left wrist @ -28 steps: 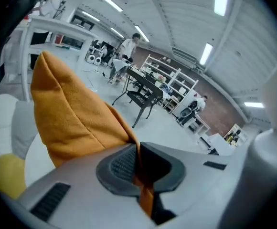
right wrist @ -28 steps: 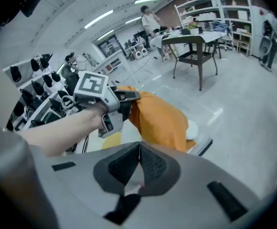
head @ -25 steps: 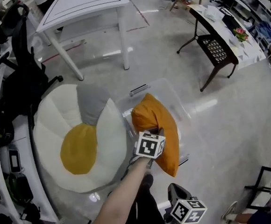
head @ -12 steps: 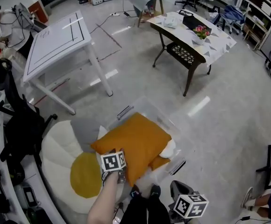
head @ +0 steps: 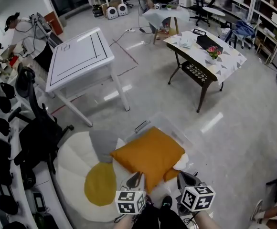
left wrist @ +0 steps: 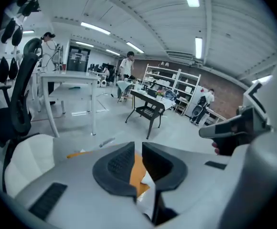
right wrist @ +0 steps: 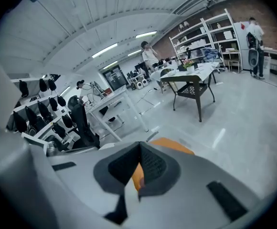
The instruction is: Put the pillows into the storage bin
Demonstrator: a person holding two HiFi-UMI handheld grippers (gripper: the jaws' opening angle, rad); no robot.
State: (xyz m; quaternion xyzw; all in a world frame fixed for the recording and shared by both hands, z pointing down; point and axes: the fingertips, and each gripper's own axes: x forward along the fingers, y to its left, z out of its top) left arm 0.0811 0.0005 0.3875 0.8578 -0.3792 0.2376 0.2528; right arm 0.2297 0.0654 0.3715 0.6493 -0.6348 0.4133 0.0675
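The left gripper (head: 134, 178) and the right gripper (head: 188, 177) are held side by side at the near edge of the head view, close in front of the person's body. Both point away from the person and slant downward, their marker cubes (head: 130, 202) nearest the body. The left jaws have just been closing and stand a narrow slit apart with nothing between them, while the right jaws meet at their tips, likewise empty.

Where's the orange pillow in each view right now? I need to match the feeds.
Head view: orange pillow lower centre, lying over the clear storage bin.
Left gripper view: low centre, a narrow orange strip.
Right gripper view: just below centre.
Shared landmark: the white table, in all three.
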